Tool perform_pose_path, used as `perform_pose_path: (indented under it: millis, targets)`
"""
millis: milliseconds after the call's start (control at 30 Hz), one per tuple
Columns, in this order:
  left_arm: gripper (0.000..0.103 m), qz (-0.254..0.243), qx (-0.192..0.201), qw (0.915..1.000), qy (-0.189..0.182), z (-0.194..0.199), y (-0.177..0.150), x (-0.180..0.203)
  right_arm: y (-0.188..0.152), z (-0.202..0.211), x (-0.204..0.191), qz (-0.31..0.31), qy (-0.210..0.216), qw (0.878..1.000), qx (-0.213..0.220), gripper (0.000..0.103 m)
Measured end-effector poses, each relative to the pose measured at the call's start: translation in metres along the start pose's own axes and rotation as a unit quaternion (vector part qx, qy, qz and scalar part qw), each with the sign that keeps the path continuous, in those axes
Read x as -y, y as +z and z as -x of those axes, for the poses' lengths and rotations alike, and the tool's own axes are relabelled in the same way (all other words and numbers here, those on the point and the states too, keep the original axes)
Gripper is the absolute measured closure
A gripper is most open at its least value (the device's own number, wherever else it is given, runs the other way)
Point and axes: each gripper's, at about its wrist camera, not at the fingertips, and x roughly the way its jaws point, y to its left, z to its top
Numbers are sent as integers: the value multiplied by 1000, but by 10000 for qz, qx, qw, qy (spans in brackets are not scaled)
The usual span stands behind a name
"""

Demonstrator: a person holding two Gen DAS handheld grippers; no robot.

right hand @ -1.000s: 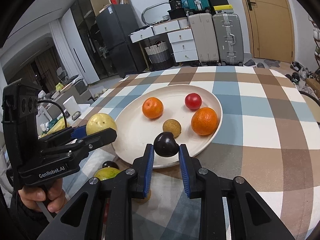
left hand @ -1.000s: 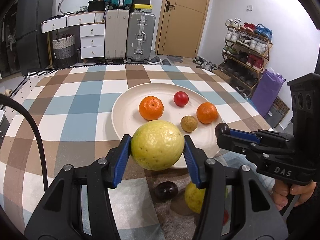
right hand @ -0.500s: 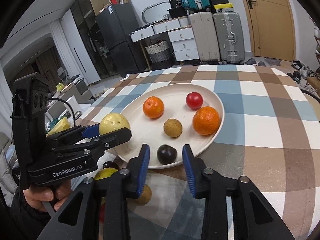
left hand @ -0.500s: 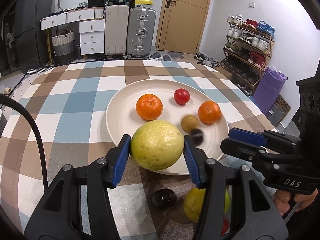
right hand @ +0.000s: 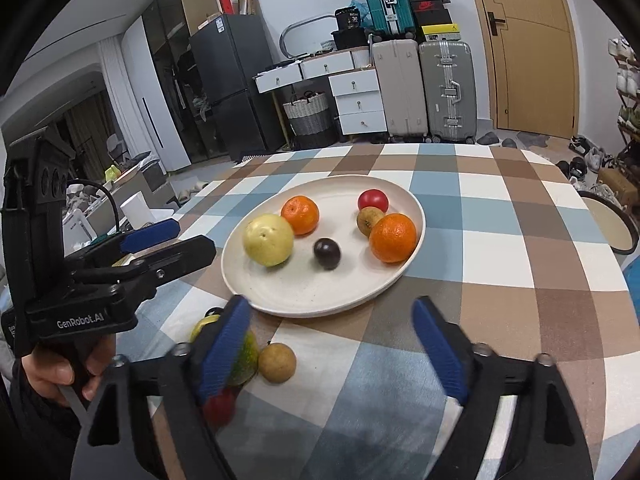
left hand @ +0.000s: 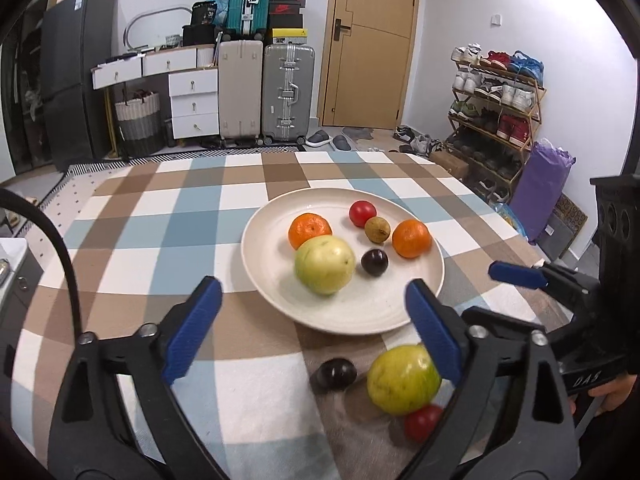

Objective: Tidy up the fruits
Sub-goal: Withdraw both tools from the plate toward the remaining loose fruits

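Note:
On the white plate (left hand: pixel 360 316) lie a big yellow-green fruit (left hand: pixel 325 265), a dark plum (left hand: pixel 375 262), two oranges (left hand: pixel 309 230), a red fruit (left hand: pixel 362 212) and a small brown one (left hand: pixel 377 229). My left gripper (left hand: pixel 312 296) hangs short of the plate's near rim, its jaws opening wide with nothing between the pads. My right gripper (right hand: pixel 332 312) is likewise opening and empty, just before the plate (right hand: pixel 304 288). Each gripper shows at the edge of the other's view.
On the checked cloth in front of the plate lie a second yellow-green fruit (left hand: pixel 402 380), a dark plum (left hand: pixel 334 374), a small red fruit (left hand: pixel 422 422) and a brown fruit (right hand: pixel 277 362). A person's hand (right hand: pixel 52 376) holds the left gripper's handle.
The left gripper let go of the yellow-green fruit, which now rests on the plate, and drew back. The right gripper released the dark plum onto the plate. Both jaws have spread wide.

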Motion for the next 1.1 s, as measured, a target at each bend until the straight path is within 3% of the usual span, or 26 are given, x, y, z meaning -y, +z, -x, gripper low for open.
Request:
perform_pose_path:
  millis: [100, 233, 433, 867, 1100]
  targets:
    - [1, -15, 60, 10000, 51, 13, -6, -2, -3, 6, -1, -10, -39, 10000, 60, 1]
    - [1, 18, 23, 10000, 79, 28, -16, -6, -4, 12, 2, -182, 40, 9998, 36, 0]
    - [1, 131, -27, 9999, 10, 40, -28, -9, -9, 14, -1, -63, -165, 9998, -74, 0]
    - [1, 99, -227, 9997, 1, 34, -38, -7, -19, 8, -15, 151, -192, 9968, -763, 0]
    - [1, -219, -356, 9990, 170, 31, -45, -5, -27, 1, -27, 263, 103, 9941, -1048, 0]
